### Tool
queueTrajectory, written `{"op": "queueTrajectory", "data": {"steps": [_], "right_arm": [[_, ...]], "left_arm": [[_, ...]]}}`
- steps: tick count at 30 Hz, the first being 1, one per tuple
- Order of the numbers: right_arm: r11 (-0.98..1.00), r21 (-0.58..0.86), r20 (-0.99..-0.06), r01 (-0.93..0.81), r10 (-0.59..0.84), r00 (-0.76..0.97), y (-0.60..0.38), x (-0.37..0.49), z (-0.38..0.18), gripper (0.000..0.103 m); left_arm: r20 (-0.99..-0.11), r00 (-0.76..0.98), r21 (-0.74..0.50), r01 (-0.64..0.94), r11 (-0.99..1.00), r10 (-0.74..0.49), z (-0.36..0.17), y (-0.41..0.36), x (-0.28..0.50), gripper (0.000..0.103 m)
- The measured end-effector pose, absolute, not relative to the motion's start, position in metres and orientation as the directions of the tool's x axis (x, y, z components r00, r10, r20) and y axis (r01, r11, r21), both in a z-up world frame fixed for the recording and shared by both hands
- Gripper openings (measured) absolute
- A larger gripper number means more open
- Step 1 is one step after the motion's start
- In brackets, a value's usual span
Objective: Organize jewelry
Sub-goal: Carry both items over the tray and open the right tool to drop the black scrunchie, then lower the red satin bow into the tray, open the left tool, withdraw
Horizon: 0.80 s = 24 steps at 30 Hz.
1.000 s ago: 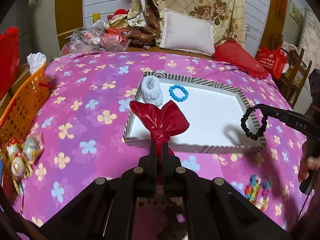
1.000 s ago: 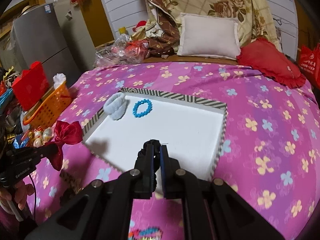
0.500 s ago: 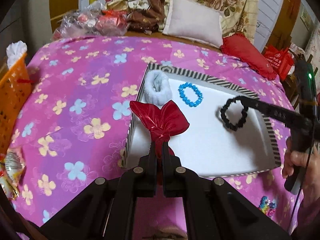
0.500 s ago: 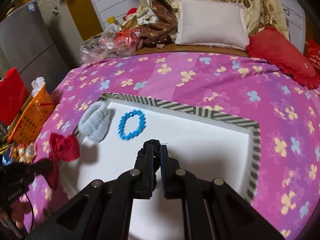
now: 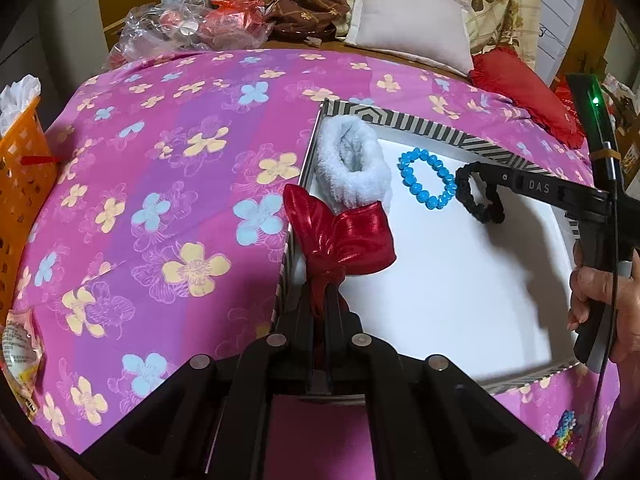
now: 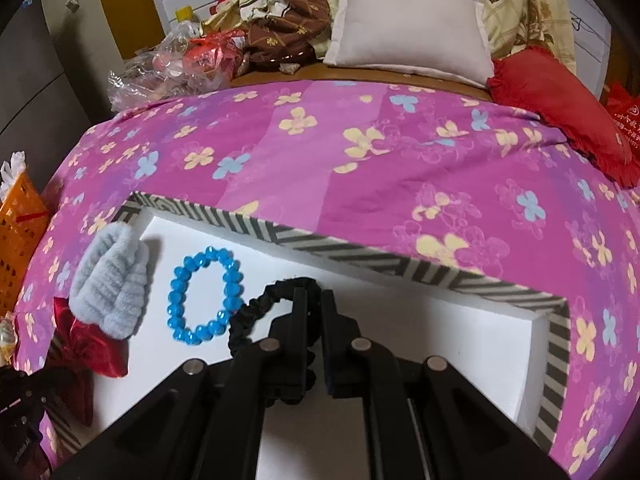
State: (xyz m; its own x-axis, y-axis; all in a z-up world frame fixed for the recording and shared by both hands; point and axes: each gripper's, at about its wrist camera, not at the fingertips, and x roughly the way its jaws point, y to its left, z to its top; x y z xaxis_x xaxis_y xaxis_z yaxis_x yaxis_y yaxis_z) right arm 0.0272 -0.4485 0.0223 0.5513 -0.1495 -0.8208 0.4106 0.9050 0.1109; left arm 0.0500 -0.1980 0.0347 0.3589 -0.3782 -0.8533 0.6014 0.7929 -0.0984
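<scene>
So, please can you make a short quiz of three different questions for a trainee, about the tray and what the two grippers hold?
1. True or false: the left gripper is shut on the red bow.
2. Which item lies between the white fluffy scrunchie and the black scrunchie? A) a gold ring B) the blue bead bracelet C) a watch
3. Fill in: the right gripper holds the black scrunchie above the ______ floor of the striped tray.

Key: 1 true; 2 B; 3 white.
</scene>
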Motion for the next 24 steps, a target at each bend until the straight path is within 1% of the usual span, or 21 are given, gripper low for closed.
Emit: {"op": "queueTrajectory", "data": {"steps": [2, 3, 5, 6, 7, 8, 13, 16, 18, 20, 24], "right_arm": [[0.904, 0.106, -0.818, 0.415, -0.158, 0.553, -0.45, 0.028, 0.021, 0.006], [0.902, 0.115, -0.817, 0.416, -0.152, 0.556, -0.452, 0.028, 0.02, 0.008], [0.896, 0.122, -0.82, 0.426, -0.15, 0.552, -0.455, 0.028, 0.019, 0.02], [0.894, 0.125, -0.82, 0.431, -0.151, 0.551, -0.457, 0.027, 0.019, 0.027], [0.891, 0.129, -0.82, 0.436, -0.151, 0.551, -0.459, 0.025, 0.019, 0.029], [0.889, 0.133, -0.819, 0.439, -0.151, 0.553, -0.46, 0.022, 0.02, 0.03], [0.892, 0.151, -0.81, 0.426, -0.135, 0.57, -0.461, 0.011, 0.027, 0.031], [0.889, 0.163, -0.803, 0.427, -0.131, 0.581, -0.462, 0.003, 0.031, 0.031], [0.888, 0.175, -0.8, 0.425, -0.123, 0.587, -0.461, -0.001, 0.034, 0.031], [0.891, 0.173, -0.795, 0.419, -0.125, 0.593, -0.458, -0.006, 0.038, 0.032], [0.904, 0.148, -0.796, 0.402, -0.132, 0.59, -0.448, -0.014, 0.042, 0.04]], "left_arm": [[-0.854, 0.361, -0.099, 0.595, 0.797, -0.376, 0.033, -0.198, 0.052, 0.0], [-0.854, 0.357, -0.105, 0.595, 0.797, -0.379, 0.032, -0.198, 0.052, 0.0], [-0.854, 0.356, -0.106, 0.595, 0.797, -0.379, 0.031, -0.198, 0.051, 0.0], [-0.855, 0.356, -0.104, 0.596, 0.796, -0.379, 0.03, -0.199, 0.051, 0.0], [-0.855, 0.354, -0.104, 0.596, 0.796, -0.378, 0.03, -0.199, 0.05, 0.0], [-0.856, 0.353, -0.106, 0.595, 0.797, -0.378, 0.03, -0.199, 0.05, 0.004], [-0.852, 0.345, -0.13, 0.591, 0.796, -0.395, 0.032, -0.197, 0.048, 0.009], [-0.849, 0.351, -0.119, 0.603, 0.789, -0.396, 0.037, -0.198, 0.043, 0.019], [-0.845, 0.363, -0.101, 0.612, 0.784, -0.392, 0.041, -0.2, 0.038, 0.028], [-0.839, 0.382, -0.087, 0.608, 0.789, -0.387, 0.045, -0.199, 0.035, 0.029], [-0.83, 0.407, -0.077, 0.594, 0.8, -0.381, 0.053, -0.192, 0.031, 0.029]]}}
